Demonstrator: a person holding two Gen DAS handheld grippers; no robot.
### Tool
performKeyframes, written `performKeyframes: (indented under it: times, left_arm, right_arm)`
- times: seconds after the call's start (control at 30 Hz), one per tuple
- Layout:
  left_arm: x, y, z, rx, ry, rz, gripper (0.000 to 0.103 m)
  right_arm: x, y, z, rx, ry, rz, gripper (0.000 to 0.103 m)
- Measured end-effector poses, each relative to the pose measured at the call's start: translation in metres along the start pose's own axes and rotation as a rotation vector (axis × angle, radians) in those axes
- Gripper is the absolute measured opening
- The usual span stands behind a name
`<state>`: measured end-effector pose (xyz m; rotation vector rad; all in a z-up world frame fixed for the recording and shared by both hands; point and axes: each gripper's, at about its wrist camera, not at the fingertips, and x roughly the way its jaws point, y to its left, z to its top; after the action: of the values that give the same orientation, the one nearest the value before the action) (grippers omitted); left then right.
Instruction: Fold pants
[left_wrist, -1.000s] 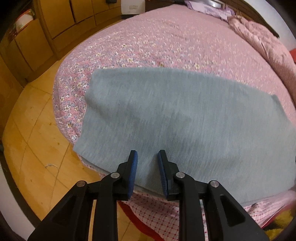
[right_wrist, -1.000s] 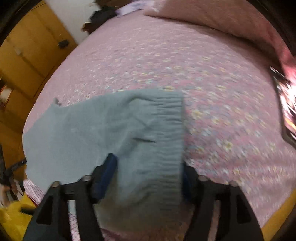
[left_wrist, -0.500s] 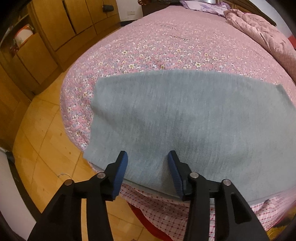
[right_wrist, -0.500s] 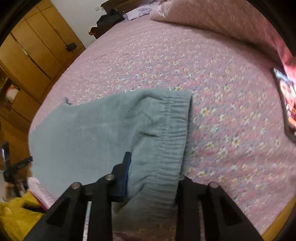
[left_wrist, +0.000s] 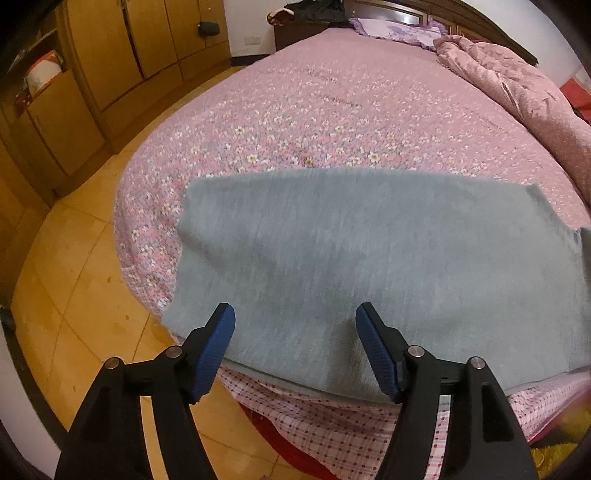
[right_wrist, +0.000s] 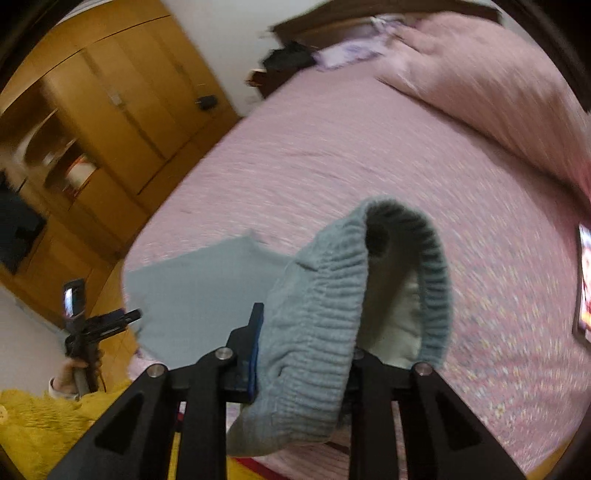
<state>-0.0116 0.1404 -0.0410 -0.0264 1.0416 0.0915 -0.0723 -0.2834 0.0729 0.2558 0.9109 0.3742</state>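
Grey knit pants (left_wrist: 369, 258) lie flat across the near edge of a pink floral bed (left_wrist: 332, 110). My left gripper (left_wrist: 295, 347) is open, its blue pads (left_wrist: 218, 343) wide apart above the pants' near edge, holding nothing. My right gripper (right_wrist: 306, 350) is shut on the ribbed waistband (right_wrist: 317, 325) and holds it lifted off the bed, so the waist gapes open. The rest of the pants (right_wrist: 199, 288) trails to the left in the right wrist view.
A crumpled pink quilt (left_wrist: 517, 81) lies at the bed's far right. Wooden wardrobes (left_wrist: 92, 74) stand to the left across a tiled floor (left_wrist: 74, 295). A checked sheet (left_wrist: 332, 424) hangs below the bed edge. The left gripper's handle (right_wrist: 85, 332) shows in the right wrist view.
My left gripper opened wide and let go of the pants' edge. My right gripper closed on the waistband and lifted it off the bed.
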Motion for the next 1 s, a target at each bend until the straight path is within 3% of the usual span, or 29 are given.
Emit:
performKeyframes:
  times: [0.23, 0.43, 1.0]
  left_arm:
    - [-0.008, 0.012, 0.004, -0.014, -0.023, 0.015, 0.063]
    - [-0.013, 0.029, 0.006, -0.039, -0.036, 0.038, 0.063]
    - [-0.019, 0.071, 0.004, -0.108, -0.058, 0.076, 0.063]
  right_arm:
    - [0.002, 0.074, 0.027, -0.2, -0.017, 0.094, 0.025]
    - [0.026, 0.126, 0.052, -0.27, 0.018, 0.182, 0.025]
    - [0.084, 0.2, 0.062, -0.454, 0.12, 0.266, 0.025]
